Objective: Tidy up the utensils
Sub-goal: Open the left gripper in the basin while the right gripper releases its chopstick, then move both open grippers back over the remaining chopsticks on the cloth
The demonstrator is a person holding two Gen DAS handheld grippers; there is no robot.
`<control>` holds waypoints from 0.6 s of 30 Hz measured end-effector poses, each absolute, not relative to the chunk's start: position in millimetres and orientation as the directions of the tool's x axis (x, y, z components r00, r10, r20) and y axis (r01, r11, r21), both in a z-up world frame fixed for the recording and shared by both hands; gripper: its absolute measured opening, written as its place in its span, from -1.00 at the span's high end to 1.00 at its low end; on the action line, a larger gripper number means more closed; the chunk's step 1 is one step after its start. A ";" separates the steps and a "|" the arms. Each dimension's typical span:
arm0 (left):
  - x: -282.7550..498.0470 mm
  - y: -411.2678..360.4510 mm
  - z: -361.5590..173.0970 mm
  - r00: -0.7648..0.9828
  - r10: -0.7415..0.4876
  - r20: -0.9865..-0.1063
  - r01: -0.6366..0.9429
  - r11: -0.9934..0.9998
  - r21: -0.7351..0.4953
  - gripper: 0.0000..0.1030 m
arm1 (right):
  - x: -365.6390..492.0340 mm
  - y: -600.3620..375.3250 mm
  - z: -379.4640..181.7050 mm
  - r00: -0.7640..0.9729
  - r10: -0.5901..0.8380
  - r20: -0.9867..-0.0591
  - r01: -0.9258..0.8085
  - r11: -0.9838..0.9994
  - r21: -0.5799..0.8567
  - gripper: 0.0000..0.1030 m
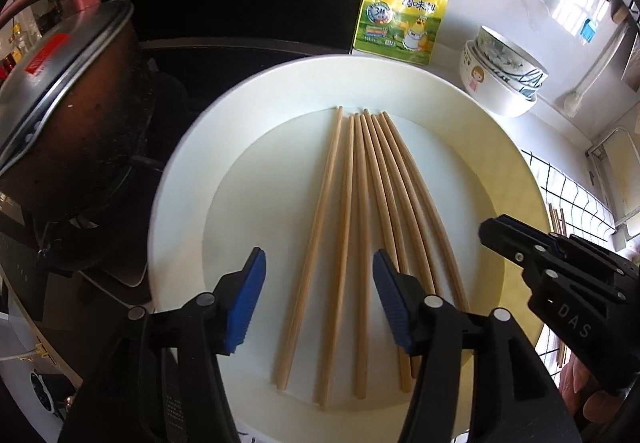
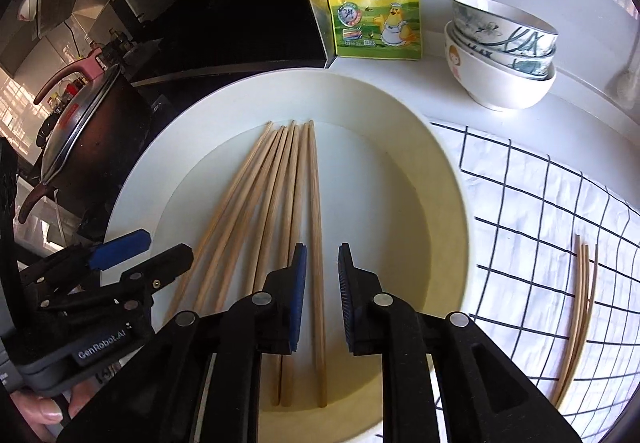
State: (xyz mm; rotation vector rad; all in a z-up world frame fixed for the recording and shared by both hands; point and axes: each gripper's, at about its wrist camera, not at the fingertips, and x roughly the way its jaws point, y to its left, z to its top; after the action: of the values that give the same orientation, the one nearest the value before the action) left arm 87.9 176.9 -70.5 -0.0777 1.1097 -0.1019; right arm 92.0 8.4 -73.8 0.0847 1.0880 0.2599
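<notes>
Several wooden chopsticks (image 1: 360, 227) lie fanned out in a large white plate (image 1: 472, 147); they also show in the right wrist view (image 2: 280, 203) on the same plate (image 2: 420, 171). My left gripper (image 1: 320, 295) is open, hovering over the near ends of the left chopsticks. My right gripper (image 2: 322, 295) is partly open, its jaws standing either side of the rightmost chopstick (image 2: 316, 243) without pressing it. A few more chopsticks (image 2: 580, 315) lie on a checked cloth (image 2: 540, 203) to the right.
A lidded pot (image 1: 60, 115) with a pink handle stands left of the plate on a dark stove. A yellow seasoning pouch (image 2: 376, 3) and stacked bowls (image 2: 500, 55) sit behind the plate on the white counter.
</notes>
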 end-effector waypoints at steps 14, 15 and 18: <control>64.2 158.1 -49.4 0.481 -0.122 -0.868 0.057 0.993 -0.108 -0.16 | 54.4 -18.1 -45.1 0.494 0.236 -0.837 -0.147 0.971 0.187 0.58; 62.3 154.9 -47.5 0.484 -0.125 -0.866 0.062 0.992 -0.108 -0.16 | 52.0 -21.3 -43.7 0.498 0.233 -0.835 -0.143 0.972 0.186 0.58; 56.3 143.4 -41.3 0.493 -0.134 -0.860 0.075 0.991 -0.111 -0.17 | 42.0 -33.3 -39.3 0.508 0.225 -0.831 -0.132 0.974 0.183 0.57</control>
State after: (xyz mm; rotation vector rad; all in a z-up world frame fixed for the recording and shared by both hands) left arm 56.3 143.4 -41.3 -0.0619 1.0478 -0.1264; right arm 42.0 -33.3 -39.3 0.1002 1.0156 0.2154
